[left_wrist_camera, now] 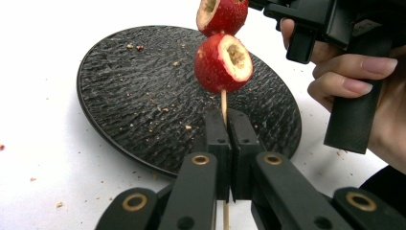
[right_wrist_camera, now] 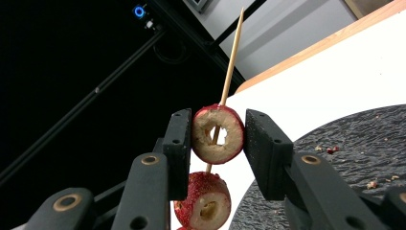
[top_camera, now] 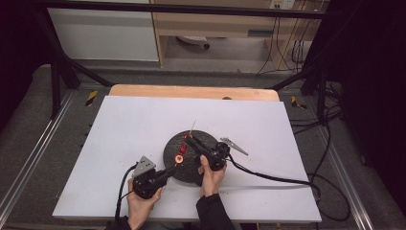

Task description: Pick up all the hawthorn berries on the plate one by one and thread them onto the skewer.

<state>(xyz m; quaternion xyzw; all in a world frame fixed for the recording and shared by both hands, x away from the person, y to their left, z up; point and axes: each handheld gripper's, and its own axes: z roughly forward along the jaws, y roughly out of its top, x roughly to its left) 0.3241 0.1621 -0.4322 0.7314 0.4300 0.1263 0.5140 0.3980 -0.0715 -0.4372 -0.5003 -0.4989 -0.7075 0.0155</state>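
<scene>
Red fruit rings rode a thin wooden skewer [top_camera: 193, 128] above a black plate [top_camera: 172, 165] on the white table [top_camera: 119, 143] in the high view, where the left gripper [top_camera: 165, 173] and the right gripper [top_camera: 190, 141] met over the dish, each held in a hand from the near edge.

From the left gripper view, its jaws stood pressed together on the skewer's lower shaft, just under the lower hawthorn piece [left_wrist_camera: 223, 63], with the upper hawthorn piece [left_wrist_camera: 222, 15] above it. A stick that slender, clamped so near its end, could have snapped or swivelled had the other hand pushed off-axis.

From the right gripper view, the jaws pinched the upper ring by its sides, the skewer tip [right_wrist_camera: 241, 12] rising clear beyond it. Too hard a squeeze could have split the cored fruit; crumbs [right_wrist_camera: 330, 150] on the plate suggested it shed easily.
</scene>
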